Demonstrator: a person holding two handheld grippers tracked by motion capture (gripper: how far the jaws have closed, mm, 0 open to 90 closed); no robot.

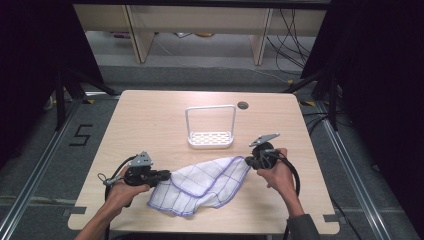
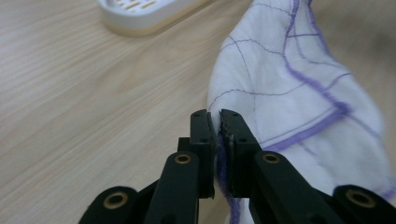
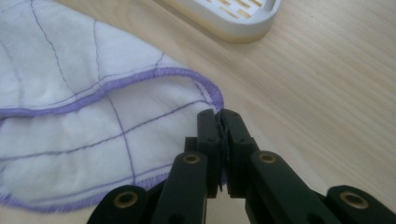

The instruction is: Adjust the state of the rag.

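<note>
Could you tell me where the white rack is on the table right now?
In the high view, the white rack stands upright at the table's centre, just beyond the cloth and apart from it.

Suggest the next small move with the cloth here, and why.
Probably draw the two grippers apart to pull the white cloth with purple grid lines flat. The left gripper and right gripper each pinch a hemmed edge, yet the cloth lies folded and bunched between them on the table.
</note>
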